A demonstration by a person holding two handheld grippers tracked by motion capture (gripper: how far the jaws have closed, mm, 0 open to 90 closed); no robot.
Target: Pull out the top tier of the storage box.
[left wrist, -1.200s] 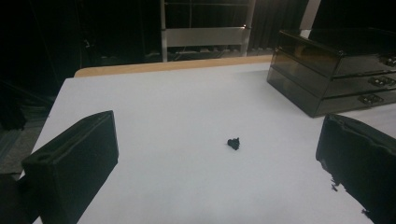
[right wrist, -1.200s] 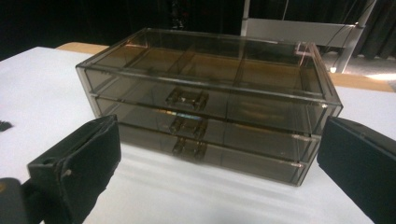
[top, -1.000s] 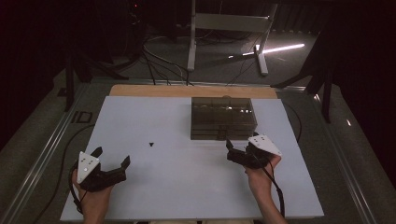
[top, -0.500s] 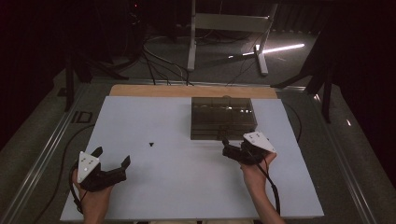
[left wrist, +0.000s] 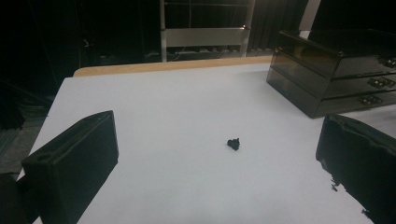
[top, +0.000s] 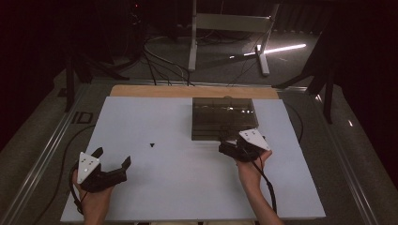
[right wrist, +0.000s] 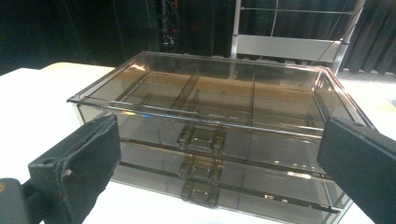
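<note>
A smoky clear drawer box (top: 224,118) stands at the far middle-right of the white table top (top: 178,187). Its three drawers are closed, with handles (right wrist: 201,136) stacked down the front. My right gripper (top: 226,142) is open just in front of the box, its jaws spread wide to either side of the handles (right wrist: 217,172). A small black object (top: 152,145) lies alone near the table's middle. My left gripper (top: 112,157) rests open at the near left, pointing toward that object (left wrist: 233,143), which lies well ahead of the jaws (left wrist: 215,177).
A wooden strip (top: 187,91) runs along the table's far edge. Beyond it are cables and a metal stand (top: 225,28) on a dark floor. In the left gripper view the drawer box (left wrist: 336,74) stands far right.
My right gripper has moved forward and slightly left, up to the front of the drawer box. The left gripper has stayed put.
</note>
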